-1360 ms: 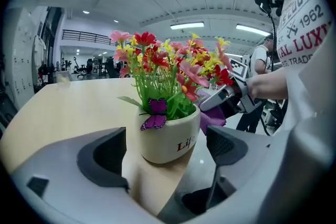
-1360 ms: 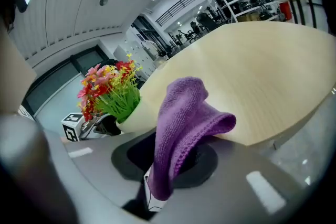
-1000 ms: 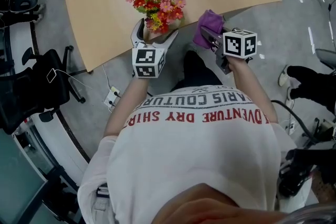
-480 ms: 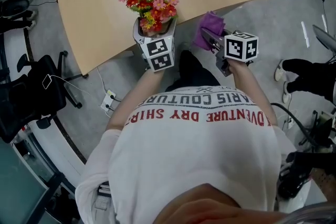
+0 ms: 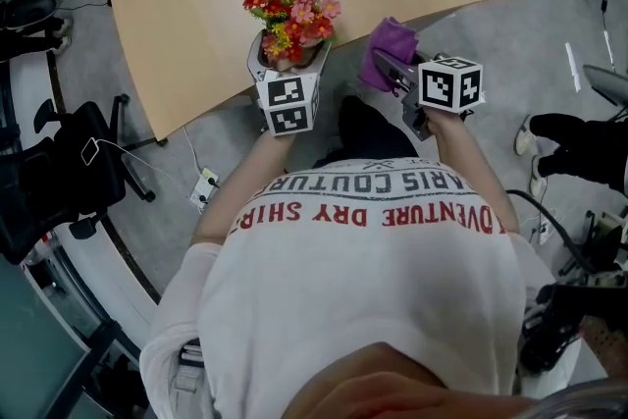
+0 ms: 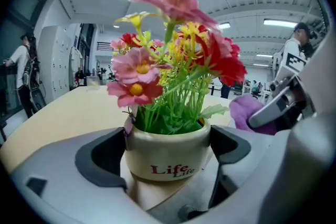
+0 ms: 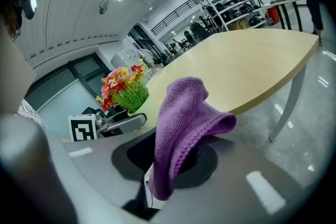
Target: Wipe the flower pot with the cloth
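- Sliding forward, your left gripper [image 5: 287, 72] had closed on the cream flower pot [image 6: 167, 153], blooms upright.
- Your right gripper [image 5: 387, 66] pinched the purple cloth [image 7: 181, 118].

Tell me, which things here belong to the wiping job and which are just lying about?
Part of the job: flower pot, clamped in the left gripper; purple cloth, clamped in the right gripper.
Just lying about: black office chair; power strip on the floor.
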A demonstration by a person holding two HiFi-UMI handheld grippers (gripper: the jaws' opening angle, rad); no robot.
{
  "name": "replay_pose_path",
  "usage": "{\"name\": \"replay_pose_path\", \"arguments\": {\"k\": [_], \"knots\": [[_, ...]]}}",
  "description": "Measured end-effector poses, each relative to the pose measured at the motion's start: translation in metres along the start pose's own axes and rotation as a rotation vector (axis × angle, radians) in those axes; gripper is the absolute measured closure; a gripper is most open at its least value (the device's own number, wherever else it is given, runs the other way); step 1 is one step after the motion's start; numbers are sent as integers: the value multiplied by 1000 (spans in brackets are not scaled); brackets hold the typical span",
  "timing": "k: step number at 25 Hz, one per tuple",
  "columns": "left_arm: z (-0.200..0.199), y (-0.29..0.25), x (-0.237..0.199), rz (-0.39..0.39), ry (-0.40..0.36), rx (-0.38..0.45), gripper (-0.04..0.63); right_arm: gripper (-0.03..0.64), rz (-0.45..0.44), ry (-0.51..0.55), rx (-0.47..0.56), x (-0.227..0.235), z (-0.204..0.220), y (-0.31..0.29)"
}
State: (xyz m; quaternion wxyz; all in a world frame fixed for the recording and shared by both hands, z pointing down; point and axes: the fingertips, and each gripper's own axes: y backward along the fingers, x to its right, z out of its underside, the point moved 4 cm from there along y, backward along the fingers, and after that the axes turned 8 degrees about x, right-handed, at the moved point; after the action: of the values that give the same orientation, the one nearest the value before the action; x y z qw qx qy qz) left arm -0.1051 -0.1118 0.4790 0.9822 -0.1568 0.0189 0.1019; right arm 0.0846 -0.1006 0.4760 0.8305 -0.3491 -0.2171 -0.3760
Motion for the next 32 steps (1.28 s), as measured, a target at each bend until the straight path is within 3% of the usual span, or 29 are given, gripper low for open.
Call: {"name": "replay_pose_path", "arguments": {"k": [18, 24, 32], "knots": [[-2, -2, -23, 612, -190, -77, 81, 569, -288, -78, -36, -30, -47, -55], [-4, -7, -25, 650, -200, -86, 81, 569, -366, -55, -106, -38, -57, -71], [-8, -10, -29, 643, -195, -106, 81, 569, -372, 16, -192, -40, -50, -92]]}}
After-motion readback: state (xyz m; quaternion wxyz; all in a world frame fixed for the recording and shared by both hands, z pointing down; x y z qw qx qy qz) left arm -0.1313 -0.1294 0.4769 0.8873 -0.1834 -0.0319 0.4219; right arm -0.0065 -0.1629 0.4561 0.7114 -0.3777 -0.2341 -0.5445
